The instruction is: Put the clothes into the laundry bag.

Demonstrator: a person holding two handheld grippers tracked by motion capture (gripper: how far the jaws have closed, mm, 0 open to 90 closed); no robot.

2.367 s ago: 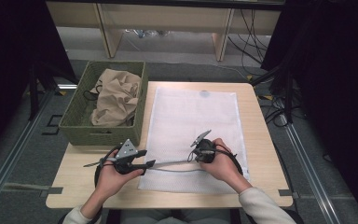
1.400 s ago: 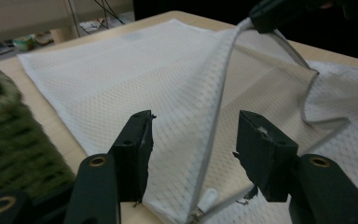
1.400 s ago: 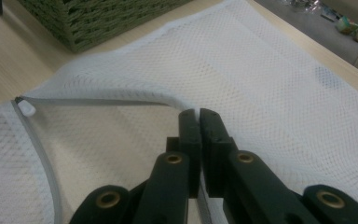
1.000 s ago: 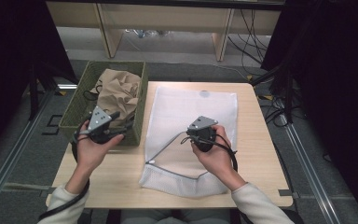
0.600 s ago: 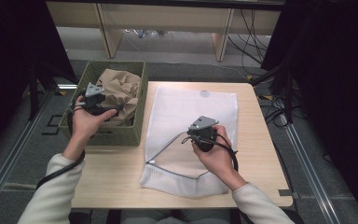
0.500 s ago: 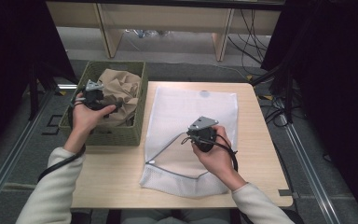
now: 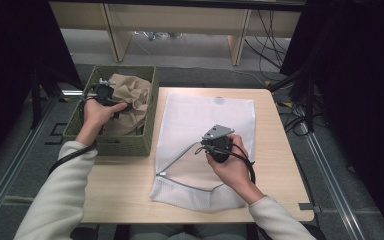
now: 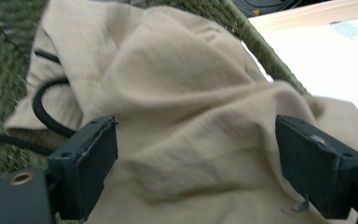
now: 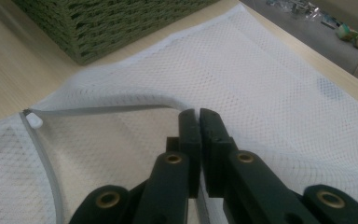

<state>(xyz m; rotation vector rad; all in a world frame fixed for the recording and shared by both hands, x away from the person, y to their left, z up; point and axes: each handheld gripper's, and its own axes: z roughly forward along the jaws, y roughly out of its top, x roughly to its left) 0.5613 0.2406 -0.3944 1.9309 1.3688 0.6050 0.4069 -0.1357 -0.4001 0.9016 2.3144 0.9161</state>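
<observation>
A pale wooden table (image 7: 130,185) stands on grey flooring, dark curtains to either side and a low shelf frame beyond it. On the table lies a white mesh laundry bag (image 7: 207,120), its zipped mouth already opened along the near edge. The right gripper (image 7: 215,145) is clenched on the upper lip of that opening and lifts it off the table; in the right gripper view the two jaws meet with the bag's grey-edged rim (image 9: 102,110) running up to them, though the pinched bit of mesh itself is hard to make out.

A green woven basket (image 7: 125,145) sits on the table's left edge, holding a crumpled beige garment (image 7: 132,100). The left gripper (image 7: 114,104) is down in the basket over the cloth, jaws spread wide after just opening; in the left gripper view the beige garment (image 8: 191,130) lies between the pads, neither of which seems to press on it yet.

So the bag is prepared and held open, while the garment is not yet grasped, lifted or stuffed in. The left forearm reaches forward and outward into the basket; the right wrist rests low over the bag.
</observation>
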